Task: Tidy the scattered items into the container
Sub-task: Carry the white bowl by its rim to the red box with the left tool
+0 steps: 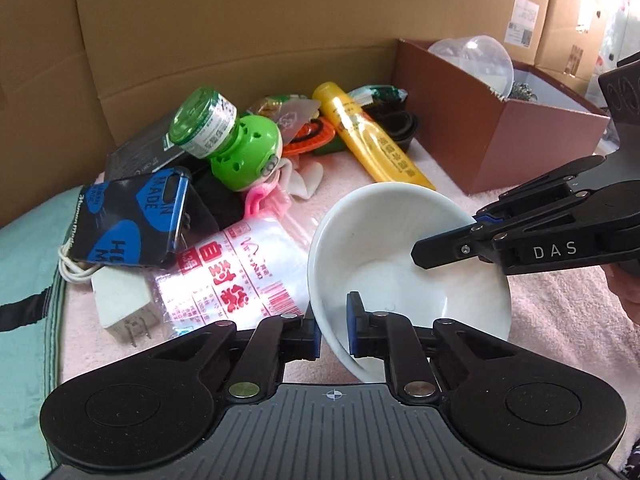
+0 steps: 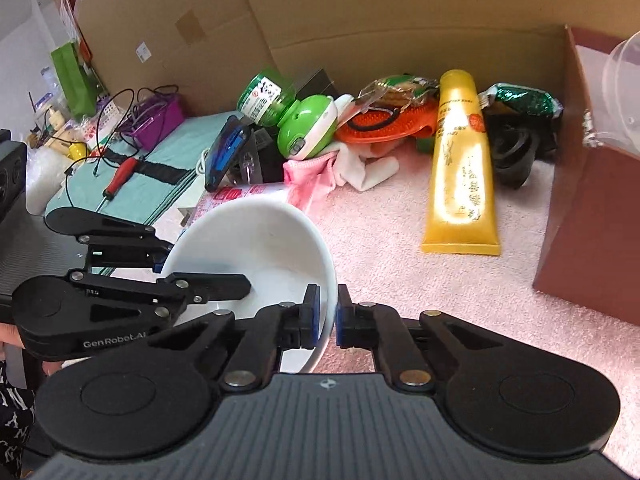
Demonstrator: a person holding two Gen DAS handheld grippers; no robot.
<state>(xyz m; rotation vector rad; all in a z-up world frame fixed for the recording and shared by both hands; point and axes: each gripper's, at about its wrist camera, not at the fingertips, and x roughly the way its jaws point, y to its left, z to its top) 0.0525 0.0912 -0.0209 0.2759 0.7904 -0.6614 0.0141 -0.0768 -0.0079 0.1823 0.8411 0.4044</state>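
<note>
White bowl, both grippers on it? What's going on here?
Yes. The left gripper and right gripper each pinch the rim of the white bowl, tilted above the pink towel. The brown box sits to the right, already holding a clear plastic cup. The yellow tube, green bottle and other clutter remain outside.

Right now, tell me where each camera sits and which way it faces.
Left wrist: on the left gripper, facing forward over the white bowl toward the clutter and brown box; the right gripper enters from the right.
Right wrist: on the right gripper, facing the yellow tube and clutter; the left gripper enters from the left.
Shared: both grippers pinch the bowl's rim; tube, green bottle.
</note>
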